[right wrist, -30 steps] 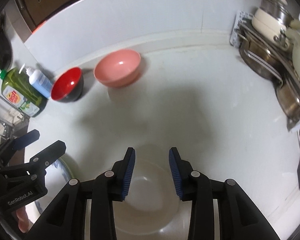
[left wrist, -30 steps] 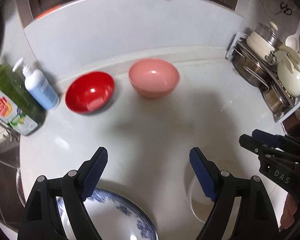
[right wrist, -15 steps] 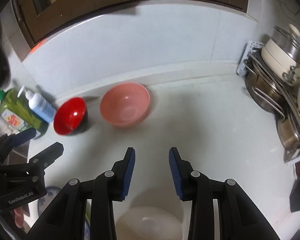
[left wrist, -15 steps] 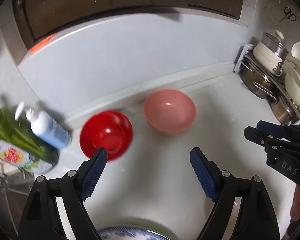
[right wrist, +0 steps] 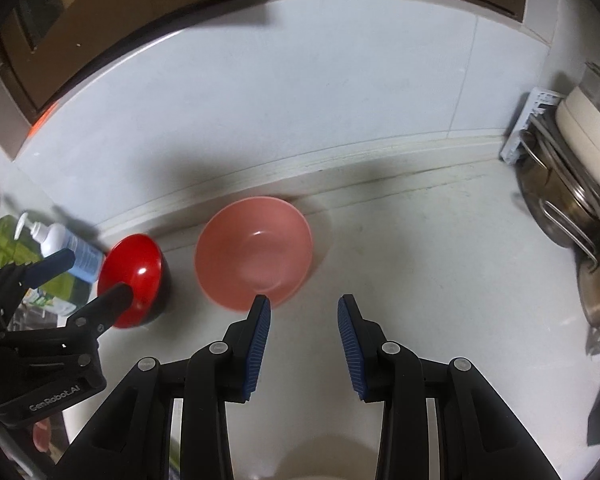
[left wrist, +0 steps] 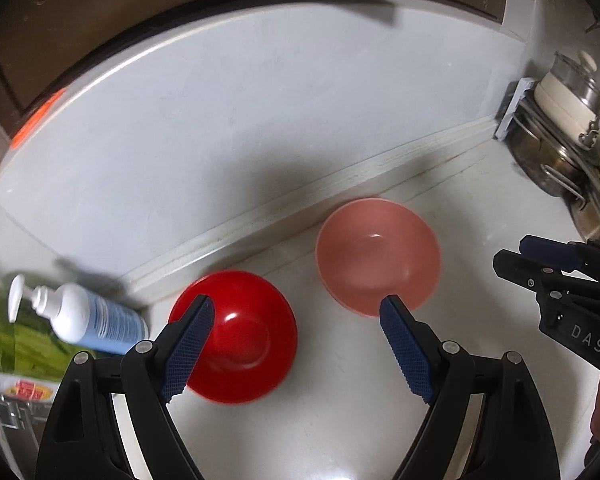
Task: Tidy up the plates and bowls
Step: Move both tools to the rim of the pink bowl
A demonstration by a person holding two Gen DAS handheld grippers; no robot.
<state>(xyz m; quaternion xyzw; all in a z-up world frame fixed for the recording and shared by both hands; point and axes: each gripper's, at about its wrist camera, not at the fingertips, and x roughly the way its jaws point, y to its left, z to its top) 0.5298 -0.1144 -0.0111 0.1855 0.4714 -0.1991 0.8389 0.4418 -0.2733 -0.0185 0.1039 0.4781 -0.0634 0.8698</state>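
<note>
A red bowl (left wrist: pixel 240 340) and a pink bowl (left wrist: pixel 378 254) stand side by side on the white counter near the back wall. They also show in the right wrist view, red bowl (right wrist: pixel 134 276) left of pink bowl (right wrist: pixel 256 256). My left gripper (left wrist: pixel 296 344) is wide open and empty, hovering just short of both bowls, its left finger over the red bowl's rim. My right gripper (right wrist: pixel 304 320) is open and empty, just right of the pink bowl's near rim. A pale bowl rim (right wrist: pixel 320 464) shows under the right gripper.
A white pump bottle (left wrist: pixel 84 316) and a green detergent bottle (left wrist: pixel 0 332) lie at the far left. A rack of steel pots and a cream pot (left wrist: pixel 560 136) stands at the right. The right gripper appears at the left wrist view's right edge (left wrist: pixel 560 280).
Both grippers have moved forward toward the back wall, so the red and pink bowls are much closer. The blue-patterned plate has dropped out of view. Jaw openings are unchanged.
</note>
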